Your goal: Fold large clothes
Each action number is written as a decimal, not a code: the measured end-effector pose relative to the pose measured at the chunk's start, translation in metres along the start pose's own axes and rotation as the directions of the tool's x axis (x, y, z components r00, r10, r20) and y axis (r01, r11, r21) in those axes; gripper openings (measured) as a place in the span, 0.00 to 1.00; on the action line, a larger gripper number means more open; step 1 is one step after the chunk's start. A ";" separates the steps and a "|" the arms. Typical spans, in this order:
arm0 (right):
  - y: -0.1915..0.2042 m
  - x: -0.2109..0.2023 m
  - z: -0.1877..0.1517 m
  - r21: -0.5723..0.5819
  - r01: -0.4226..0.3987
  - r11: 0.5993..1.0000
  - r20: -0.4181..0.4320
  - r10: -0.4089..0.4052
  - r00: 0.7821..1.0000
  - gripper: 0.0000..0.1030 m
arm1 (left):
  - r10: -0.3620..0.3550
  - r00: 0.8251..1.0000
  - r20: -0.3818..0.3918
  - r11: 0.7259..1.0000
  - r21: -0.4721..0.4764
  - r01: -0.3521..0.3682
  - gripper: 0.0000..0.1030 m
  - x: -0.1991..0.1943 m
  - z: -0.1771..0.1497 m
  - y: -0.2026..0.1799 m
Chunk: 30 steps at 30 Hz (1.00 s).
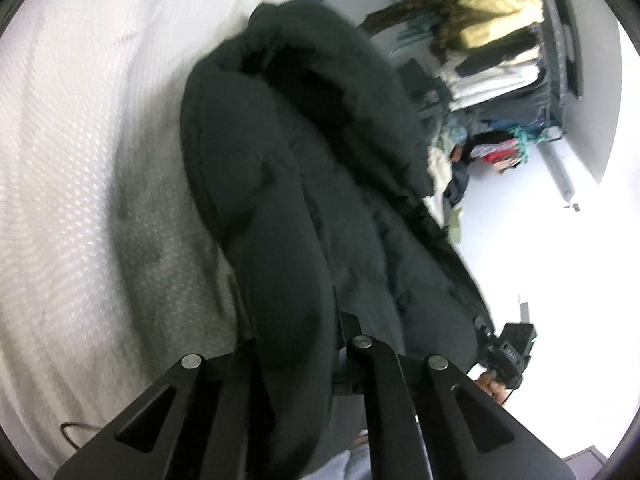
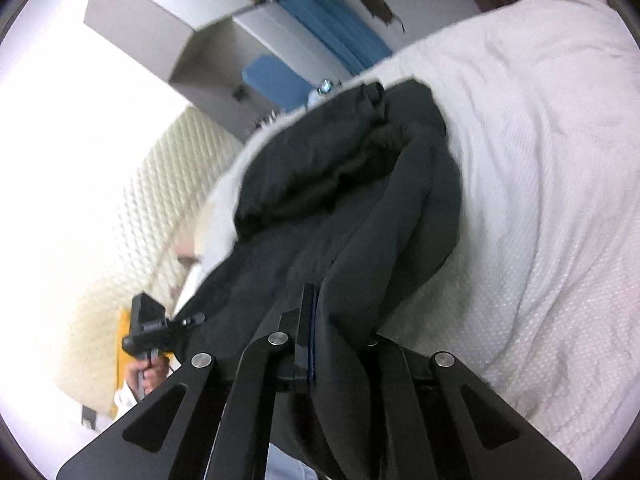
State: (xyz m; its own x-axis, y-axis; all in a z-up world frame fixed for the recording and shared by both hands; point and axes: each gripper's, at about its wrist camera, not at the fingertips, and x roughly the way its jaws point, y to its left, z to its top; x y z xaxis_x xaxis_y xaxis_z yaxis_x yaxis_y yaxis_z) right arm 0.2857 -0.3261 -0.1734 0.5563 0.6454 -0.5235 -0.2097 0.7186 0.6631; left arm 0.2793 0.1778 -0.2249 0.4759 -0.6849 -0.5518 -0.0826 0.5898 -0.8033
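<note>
A large black padded jacket (image 1: 304, 168) hangs stretched between both grippers above a white bed (image 1: 80, 128). My left gripper (image 1: 304, 344) is shut on one edge of the jacket; the cloth drapes over and hides its left finger. My right gripper (image 2: 340, 320) is shut on another edge of the jacket (image 2: 352, 200), whose far end with a fur-trimmed hood rests on the bed (image 2: 540, 160). The right gripper shows in the left wrist view (image 1: 504, 352), and the left gripper in the right wrist view (image 2: 152, 328).
A rack of hanging and stacked clothes (image 1: 496, 60) stands beyond the bed. A white wall and floor lie to the right. In the right wrist view, a grey cabinet (image 2: 168, 12), blue cloth (image 2: 332, 36) and a cream quilted cover (image 2: 132, 220) lie past the bed's edge.
</note>
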 end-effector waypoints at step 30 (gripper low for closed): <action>0.118 -0.212 -0.130 -0.185 -0.184 0.965 0.229 0.225 0.947 0.03 | 0.013 0.998 -0.053 0.976 0.219 -0.001 0.04 -0.239 -0.130 -0.120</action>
State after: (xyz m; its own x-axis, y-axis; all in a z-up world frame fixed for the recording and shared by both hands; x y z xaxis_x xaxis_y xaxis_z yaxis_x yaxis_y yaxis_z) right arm 0.0388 -0.3442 -0.0539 0.6639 0.7134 -0.2245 -0.4534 0.6227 0.6377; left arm 0.0620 0.2149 -0.0260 0.4273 -0.6990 -0.5735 0.1104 0.6699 -0.7342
